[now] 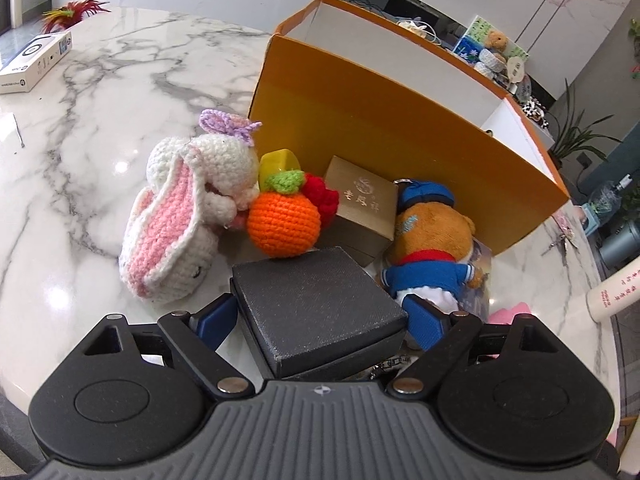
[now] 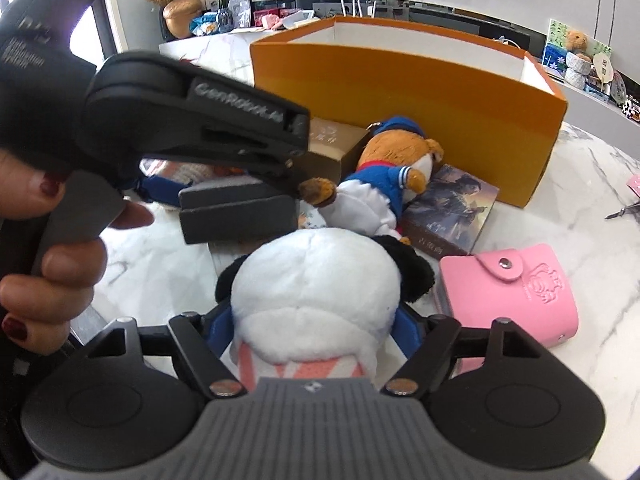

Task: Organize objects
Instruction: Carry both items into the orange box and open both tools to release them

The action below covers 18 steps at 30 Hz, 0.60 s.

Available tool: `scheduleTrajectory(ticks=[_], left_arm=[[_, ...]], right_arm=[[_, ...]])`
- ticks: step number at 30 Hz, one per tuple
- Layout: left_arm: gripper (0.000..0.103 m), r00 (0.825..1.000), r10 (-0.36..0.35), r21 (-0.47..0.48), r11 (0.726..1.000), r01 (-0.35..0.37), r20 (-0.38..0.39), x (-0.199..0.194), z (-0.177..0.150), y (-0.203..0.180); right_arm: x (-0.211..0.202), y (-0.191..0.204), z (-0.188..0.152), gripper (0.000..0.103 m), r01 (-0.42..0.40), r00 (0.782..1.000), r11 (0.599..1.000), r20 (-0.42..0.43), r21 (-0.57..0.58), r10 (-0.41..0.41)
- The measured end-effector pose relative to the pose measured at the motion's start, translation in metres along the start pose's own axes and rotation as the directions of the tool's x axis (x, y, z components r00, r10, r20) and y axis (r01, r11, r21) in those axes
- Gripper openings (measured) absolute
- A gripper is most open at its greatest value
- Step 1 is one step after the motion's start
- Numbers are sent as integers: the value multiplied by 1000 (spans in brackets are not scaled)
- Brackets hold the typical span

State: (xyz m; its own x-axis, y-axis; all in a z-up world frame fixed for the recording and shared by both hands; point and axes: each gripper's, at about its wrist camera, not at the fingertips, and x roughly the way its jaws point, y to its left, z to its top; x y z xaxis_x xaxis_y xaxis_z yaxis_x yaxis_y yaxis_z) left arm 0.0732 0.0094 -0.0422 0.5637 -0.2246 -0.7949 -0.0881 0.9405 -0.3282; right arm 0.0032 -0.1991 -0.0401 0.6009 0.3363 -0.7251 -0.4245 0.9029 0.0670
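Observation:
My left gripper (image 1: pixel 320 316) is shut on a dark grey box (image 1: pixel 316 304), held just above the table; the box also shows in the right wrist view (image 2: pixel 236 212). My right gripper (image 2: pixel 316 320) is shut on a white panda plush (image 2: pixel 316 280) with black ears. An open orange box (image 1: pixel 392 128) stands behind, also seen in the right wrist view (image 2: pixel 420 92). In front of it lie a crocheted rabbit (image 1: pixel 180 216), a crocheted orange (image 1: pixel 282 220), a gold box (image 1: pixel 364 204) and a bear in a blue sailor suit (image 1: pixel 430 248).
A pink card wallet (image 2: pixel 508 296) and a dark book (image 2: pixel 452 212) lie right of the panda. A white carton (image 1: pixel 36 60) and a red-green tuft (image 1: pixel 72 10) sit far left on the marble table (image 1: pixel 80 160). A white tube (image 1: pixel 616 288) lies at the right.

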Motion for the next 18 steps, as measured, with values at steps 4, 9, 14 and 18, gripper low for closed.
scheduleTrajectory(ticks=[4, 9, 14, 18], left_arm=[[103, 999, -27, 4, 1000, 27, 19, -11, -2, 2], [103, 998, -44, 17, 999, 44, 50, -28, -3, 5], [103, 994, -53, 50, 998, 48, 93, -50, -3, 4], [103, 986, -62, 83, 995, 49, 158, -76, 18, -8]], right_arm=[[-8, -6, 0, 78, -15, 1000, 999, 24, 28, 14], [-17, -13, -2, 78, -33, 998, 998, 50, 48, 31], [-38, -20, -1, 78, -52, 995, 996, 89, 70, 46], [-66, -35, 19, 78, -66, 984, 992, 174, 106, 46]])
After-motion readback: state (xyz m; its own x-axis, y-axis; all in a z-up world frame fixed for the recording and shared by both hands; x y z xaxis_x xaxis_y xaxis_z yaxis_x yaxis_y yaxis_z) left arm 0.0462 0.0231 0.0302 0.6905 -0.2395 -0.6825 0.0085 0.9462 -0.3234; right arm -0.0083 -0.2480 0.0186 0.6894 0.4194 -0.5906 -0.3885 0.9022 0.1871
